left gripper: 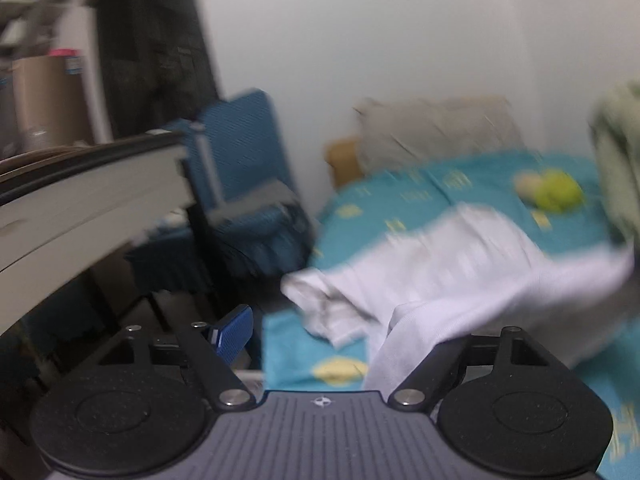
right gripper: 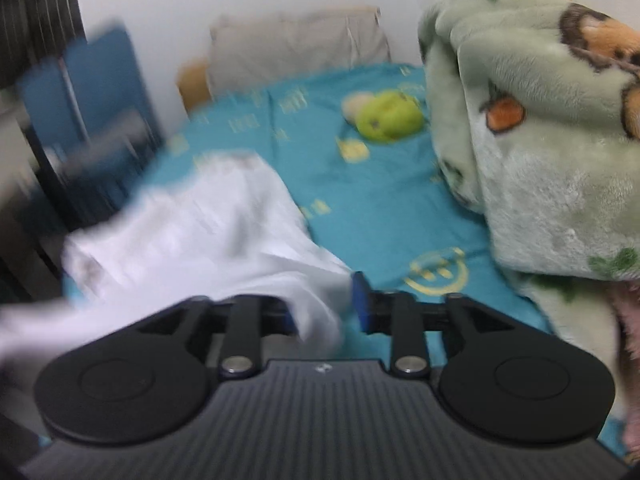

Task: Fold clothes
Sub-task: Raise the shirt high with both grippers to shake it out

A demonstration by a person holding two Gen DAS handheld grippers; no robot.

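Observation:
A white garment [left gripper: 460,264] lies crumpled on the teal bed sheet [left gripper: 480,184], blurred in both views. My left gripper [left gripper: 334,332] stands open near the bed's edge. Its left blue pad [left gripper: 232,332] is bare, and a fold of the garment hangs over and hides the right finger. In the right wrist view the same white garment [right gripper: 208,232] spreads to the left. My right gripper [right gripper: 326,312] is open with a loose fold of the cloth between its pads; the right pad [right gripper: 362,304] stands clear of the cloth.
A green fleece blanket [right gripper: 540,160] is heaped at the right of the bed. A green plush toy [right gripper: 388,116] and a beige pillow [right gripper: 300,44] lie toward the wall. A blue chair [left gripper: 240,168] and a desk edge [left gripper: 92,192] stand left of the bed.

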